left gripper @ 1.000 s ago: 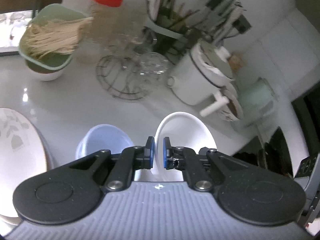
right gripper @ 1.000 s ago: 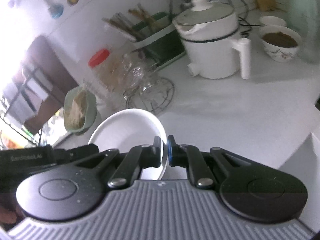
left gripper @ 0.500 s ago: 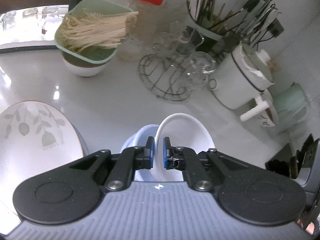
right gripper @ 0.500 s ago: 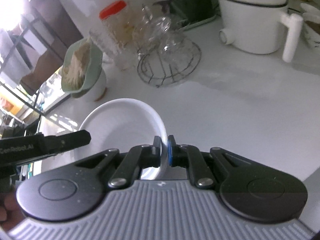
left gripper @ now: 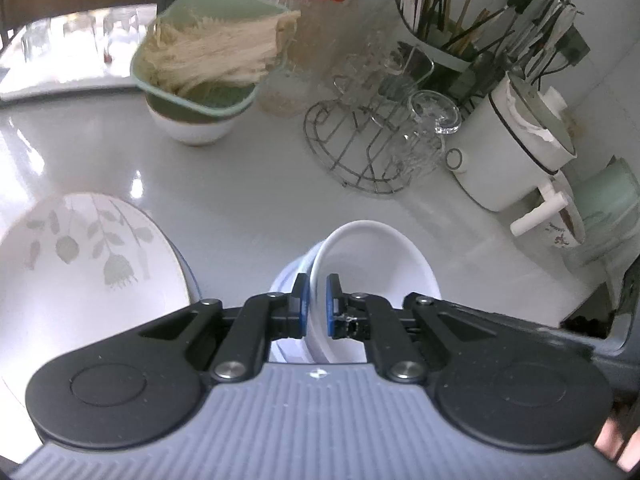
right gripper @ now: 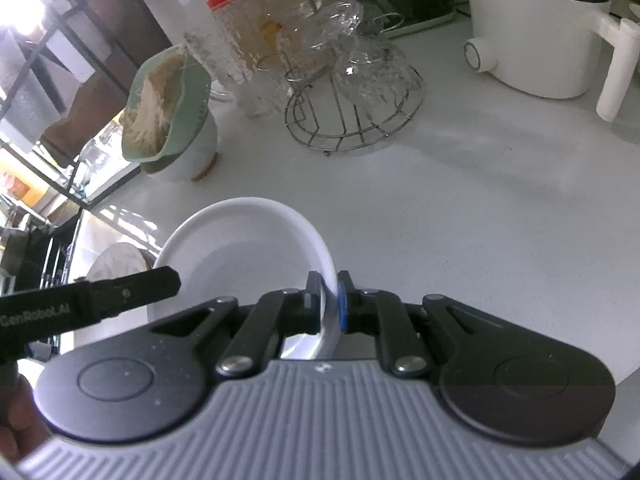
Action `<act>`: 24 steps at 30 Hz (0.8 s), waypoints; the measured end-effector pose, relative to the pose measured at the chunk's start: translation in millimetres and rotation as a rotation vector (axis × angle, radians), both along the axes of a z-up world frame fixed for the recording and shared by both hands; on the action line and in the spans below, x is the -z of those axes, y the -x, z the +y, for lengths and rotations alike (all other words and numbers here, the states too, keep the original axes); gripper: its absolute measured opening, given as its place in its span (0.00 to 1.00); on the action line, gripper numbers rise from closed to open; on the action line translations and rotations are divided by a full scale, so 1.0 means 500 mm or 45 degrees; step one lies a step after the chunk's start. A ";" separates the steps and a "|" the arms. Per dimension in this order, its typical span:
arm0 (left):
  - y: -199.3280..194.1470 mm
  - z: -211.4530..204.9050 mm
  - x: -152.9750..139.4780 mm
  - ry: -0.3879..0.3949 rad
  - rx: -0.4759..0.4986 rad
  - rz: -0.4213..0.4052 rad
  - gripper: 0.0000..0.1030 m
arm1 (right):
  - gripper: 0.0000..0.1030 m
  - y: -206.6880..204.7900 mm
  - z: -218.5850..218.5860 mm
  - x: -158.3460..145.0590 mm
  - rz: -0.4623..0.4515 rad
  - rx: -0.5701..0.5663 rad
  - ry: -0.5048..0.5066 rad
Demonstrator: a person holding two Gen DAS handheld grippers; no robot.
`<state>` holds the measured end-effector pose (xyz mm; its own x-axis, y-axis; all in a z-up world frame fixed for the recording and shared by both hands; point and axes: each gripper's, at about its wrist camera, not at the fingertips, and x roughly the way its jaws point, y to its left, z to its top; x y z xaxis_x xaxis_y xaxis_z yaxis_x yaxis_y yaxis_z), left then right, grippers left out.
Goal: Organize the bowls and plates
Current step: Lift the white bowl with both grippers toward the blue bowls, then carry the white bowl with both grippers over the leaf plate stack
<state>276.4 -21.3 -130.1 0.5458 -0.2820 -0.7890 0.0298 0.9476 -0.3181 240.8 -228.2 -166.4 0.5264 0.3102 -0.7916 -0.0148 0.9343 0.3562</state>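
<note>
My left gripper [left gripper: 316,304] is shut on the left rim of a white bowl [left gripper: 380,264], which sits over a pale blue bowl [left gripper: 294,276] whose edge shows beside it. A large white plate with a grey leaf pattern [left gripper: 80,264] lies to the left. My right gripper [right gripper: 329,304] is shut on the right rim of the same white bowl [right gripper: 240,256]. The left gripper's black body [right gripper: 92,304] shows at the left of the right wrist view, and the patterned plate [right gripper: 116,264] lies behind it.
On the white counter [right gripper: 460,208] stand a green colander of noodles on a white bowl [left gripper: 204,76], a red-lidded jar [left gripper: 308,40], a wire rack with glasses [left gripper: 380,140], a utensil holder [left gripper: 460,48], a white electric pot [left gripper: 516,148] and a mint cup [left gripper: 612,196].
Both grippers have carried the white bowl leftwards and down over the pale blue bowl. The blue bowl is now mostly hidden, and the patterned plate has come closer.
</note>
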 end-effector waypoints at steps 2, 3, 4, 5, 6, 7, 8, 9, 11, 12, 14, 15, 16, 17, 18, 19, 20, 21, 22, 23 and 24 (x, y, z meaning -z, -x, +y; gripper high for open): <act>-0.001 0.004 0.004 -0.006 -0.013 0.013 0.08 | 0.12 -0.001 -0.002 -0.003 -0.013 -0.013 -0.007; -0.002 0.007 0.005 0.005 -0.029 0.014 0.08 | 0.12 -0.002 -0.003 -0.006 -0.022 -0.020 -0.007; -0.003 0.012 0.005 0.015 -0.043 0.016 0.08 | 0.12 -0.003 -0.005 -0.008 -0.030 -0.024 -0.009; -0.004 0.015 0.003 0.012 -0.052 0.009 0.09 | 0.16 -0.004 -0.008 -0.009 -0.038 -0.024 -0.011; -0.003 0.019 0.001 -0.005 -0.068 -0.005 0.13 | 0.23 -0.004 -0.011 -0.010 -0.045 -0.018 -0.009; -0.003 0.022 0.001 -0.013 -0.081 -0.010 0.19 | 0.26 -0.003 -0.015 -0.011 -0.052 -0.012 -0.010; -0.003 0.026 0.003 -0.007 -0.090 -0.008 0.23 | 0.29 -0.002 -0.020 -0.011 -0.060 -0.007 -0.017; -0.004 0.030 0.008 0.000 -0.095 0.000 0.28 | 0.30 -0.002 -0.024 -0.011 -0.067 -0.002 -0.026; -0.006 0.029 0.018 -0.006 -0.080 0.008 0.28 | 0.33 -0.002 -0.030 -0.009 -0.070 0.013 -0.035; -0.006 0.027 0.021 -0.012 -0.073 0.005 0.28 | 0.34 -0.002 -0.033 -0.007 -0.069 0.018 -0.042; -0.009 0.024 0.029 -0.050 -0.066 0.019 0.28 | 0.34 -0.004 -0.036 0.001 -0.053 0.024 -0.072; -0.010 0.024 0.036 -0.066 -0.061 0.033 0.28 | 0.34 -0.005 -0.036 0.006 -0.042 0.027 -0.089; -0.011 0.026 0.042 -0.055 -0.059 0.043 0.26 | 0.34 -0.005 -0.034 0.010 -0.034 0.029 -0.099; -0.010 0.029 0.047 -0.034 -0.057 0.052 0.26 | 0.34 -0.005 -0.032 0.014 -0.025 0.030 -0.110; -0.010 0.031 0.051 -0.021 -0.051 0.057 0.24 | 0.34 -0.005 -0.029 0.018 -0.017 0.032 -0.122; -0.011 0.029 0.056 -0.033 -0.043 0.063 0.22 | 0.34 -0.005 -0.026 0.021 -0.013 0.035 -0.130; -0.013 0.027 0.060 -0.045 -0.035 0.075 0.22 | 0.34 -0.004 -0.023 0.024 -0.010 0.040 -0.140; -0.015 0.027 0.064 -0.044 -0.030 0.081 0.22 | 0.34 -0.004 -0.021 0.026 -0.008 0.042 -0.144; -0.015 0.026 0.069 -0.041 -0.023 0.093 0.22 | 0.34 -0.003 -0.021 0.028 -0.005 0.046 -0.147; -0.017 0.026 0.073 -0.043 -0.019 0.103 0.22 | 0.34 -0.003 -0.019 0.031 0.001 0.051 -0.149; -0.017 0.027 0.078 -0.043 -0.015 0.116 0.22 | 0.34 -0.004 -0.018 0.036 0.009 0.058 -0.150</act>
<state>285.2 -8.1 -169.2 0.4743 -0.2482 -0.8447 -0.0090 0.9580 -0.2866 242.7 -237.1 -184.3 0.5367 0.3773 -0.7547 0.0298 0.8854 0.4638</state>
